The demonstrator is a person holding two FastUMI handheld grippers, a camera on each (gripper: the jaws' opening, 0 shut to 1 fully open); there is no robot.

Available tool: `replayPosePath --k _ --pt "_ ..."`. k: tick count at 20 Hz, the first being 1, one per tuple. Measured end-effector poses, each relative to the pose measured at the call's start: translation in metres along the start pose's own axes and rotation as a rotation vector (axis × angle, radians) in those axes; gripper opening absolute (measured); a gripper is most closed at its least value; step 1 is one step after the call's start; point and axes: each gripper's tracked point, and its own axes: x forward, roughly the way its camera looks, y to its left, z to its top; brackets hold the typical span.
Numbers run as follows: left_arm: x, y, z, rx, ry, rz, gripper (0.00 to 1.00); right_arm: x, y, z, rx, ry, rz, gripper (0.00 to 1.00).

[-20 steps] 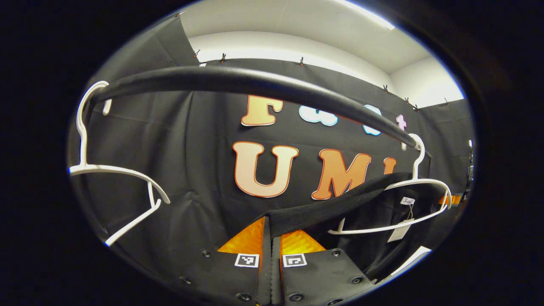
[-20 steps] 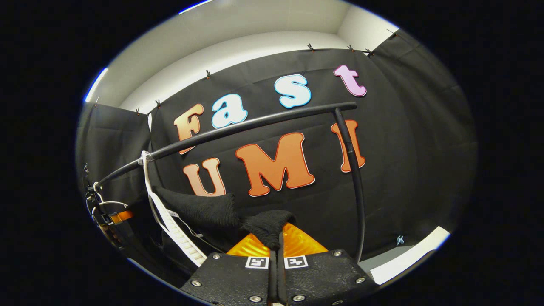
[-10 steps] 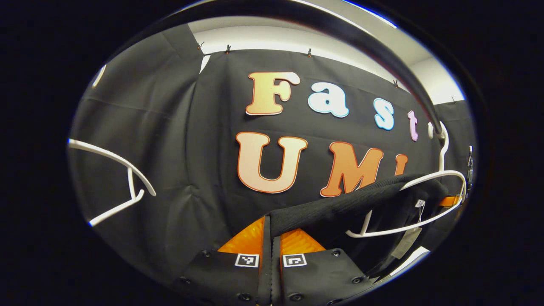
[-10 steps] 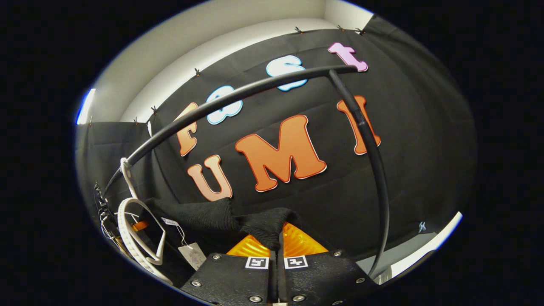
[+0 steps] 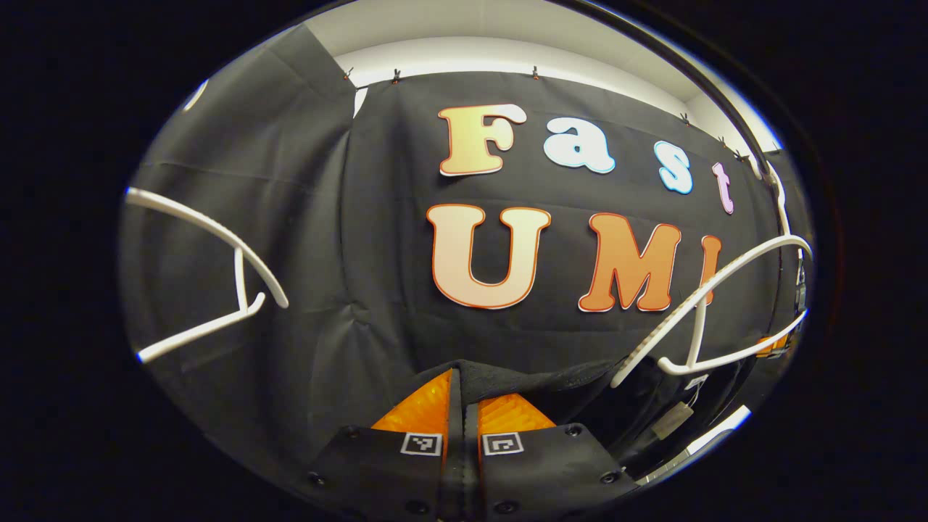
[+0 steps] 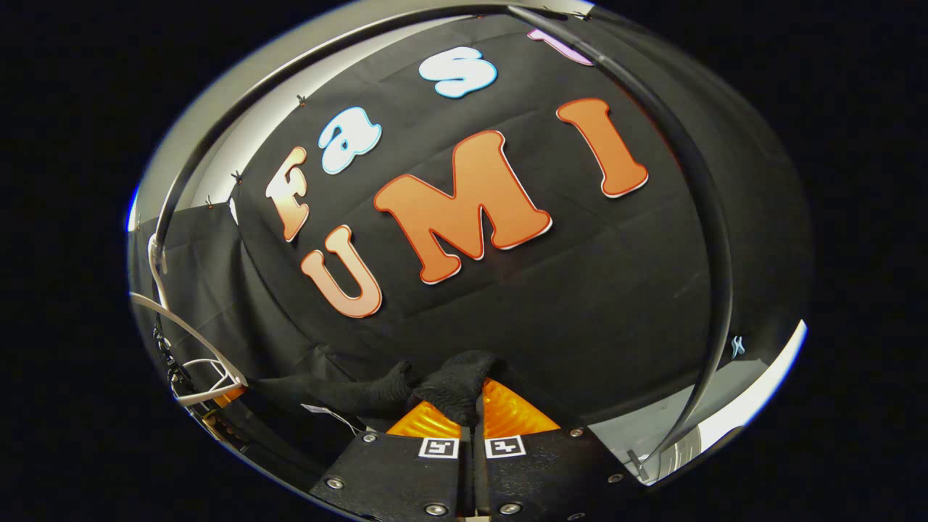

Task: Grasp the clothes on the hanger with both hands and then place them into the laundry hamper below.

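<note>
A black knit garment (image 5: 540, 378) stretches between both grippers, below a bare white hanger (image 5: 714, 304) that it has come off. In the left gripper view, my left gripper (image 5: 461, 395) is shut on the garment's edge, and the cloth runs off to the right with a paper tag (image 5: 670, 419) dangling. In the right gripper view, my right gripper (image 6: 475, 402) is shut on a bunched fold of the same garment (image 6: 453, 380), which trails left toward the white hanger (image 6: 185, 348). The hamper is out of sight.
A second bare white hanger (image 5: 217, 286) hangs at the left of the left gripper view. The black rail of the clothes rack (image 6: 707, 239) arcs overhead and down the right side of the right gripper view, with pale floor (image 6: 718, 409) beyond.
Both grippers have dropped with the garment. The rail has risen to the top of both views, and the black cloth has slid off the white hanger, which now hangs bare.
</note>
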Motion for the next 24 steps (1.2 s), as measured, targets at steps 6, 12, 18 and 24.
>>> replayPosePath --k 6,12,18,24 --pt "-0.02 0.001 -0.024 -0.003 0.045 -0.018 0.06 -0.002 0.003 -0.047 -0.016 0.06 -0.021 0.0" --pt "-0.039 -0.002 -0.063 -0.01 0.12 -0.046 0.06 -0.021 -0.005 -0.1 0.008 0.129 -0.063 0.0" --pt "-0.044 -0.026 -0.104 -0.006 0.221 -0.103 0.06 -0.041 -0.011 -0.153 0.03 0.194 -0.114 0.0" --pt "-0.054 -0.053 -0.155 0.004 0.335 -0.164 0.07 -0.058 -0.009 -0.196 0.084 0.225 -0.147 0.0"
